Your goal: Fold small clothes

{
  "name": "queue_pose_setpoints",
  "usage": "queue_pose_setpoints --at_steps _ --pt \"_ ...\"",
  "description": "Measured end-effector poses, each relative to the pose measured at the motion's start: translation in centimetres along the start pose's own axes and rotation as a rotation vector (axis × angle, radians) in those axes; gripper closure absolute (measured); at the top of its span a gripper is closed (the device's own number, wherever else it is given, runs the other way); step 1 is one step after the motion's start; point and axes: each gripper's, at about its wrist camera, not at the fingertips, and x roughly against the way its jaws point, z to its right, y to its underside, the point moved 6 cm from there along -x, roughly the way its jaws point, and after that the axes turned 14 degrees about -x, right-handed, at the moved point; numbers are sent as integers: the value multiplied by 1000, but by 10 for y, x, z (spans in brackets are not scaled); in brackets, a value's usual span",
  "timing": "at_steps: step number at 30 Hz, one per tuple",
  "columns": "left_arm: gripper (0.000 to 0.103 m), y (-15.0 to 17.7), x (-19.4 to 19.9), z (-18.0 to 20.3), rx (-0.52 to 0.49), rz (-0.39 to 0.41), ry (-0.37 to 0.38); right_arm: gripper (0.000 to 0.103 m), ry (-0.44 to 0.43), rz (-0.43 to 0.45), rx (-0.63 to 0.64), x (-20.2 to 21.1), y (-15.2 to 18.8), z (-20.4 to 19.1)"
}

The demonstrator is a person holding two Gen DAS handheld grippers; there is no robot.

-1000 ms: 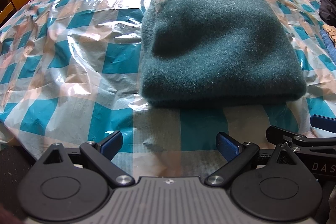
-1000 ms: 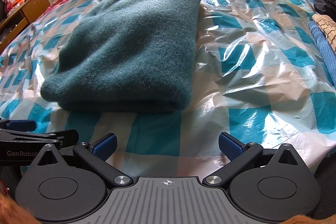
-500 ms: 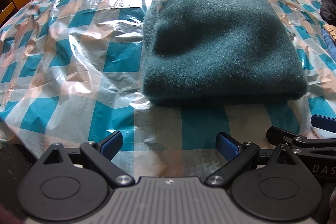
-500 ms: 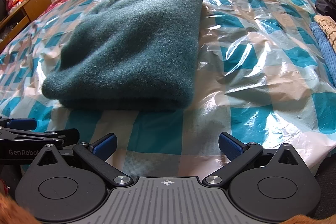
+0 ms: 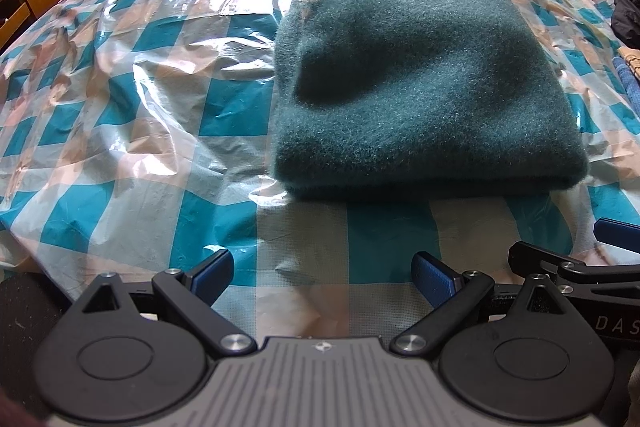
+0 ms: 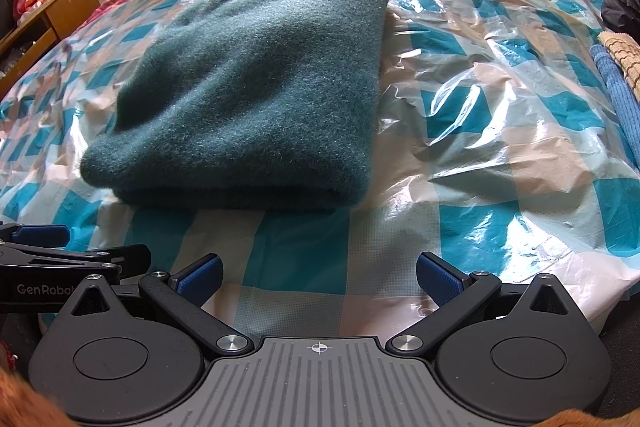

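Green sweater sits folded on the checkered plastic sheet, middle of the bed. Left gripper and right gripper hover at the near edge, side by side, fingers spread wide, holding nothing.

A fuzzy dark-green garment lies folded into a thick, roughly rectangular stack, flat on the teal-checked plastic sheet, its rounded fold edge toward the cameras.

Sweater: we saw the folded teal sweater at one o'clock on checked plastic sheet.
Left gripper: our left gripper gaped empty at six o'clock.
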Motion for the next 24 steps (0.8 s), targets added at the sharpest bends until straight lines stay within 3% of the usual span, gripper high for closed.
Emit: queue_pose_setpoints --at_steps 24 --pt "3 0 1 0 10 -3 -7 0 0 -2 8 1 1 -3"
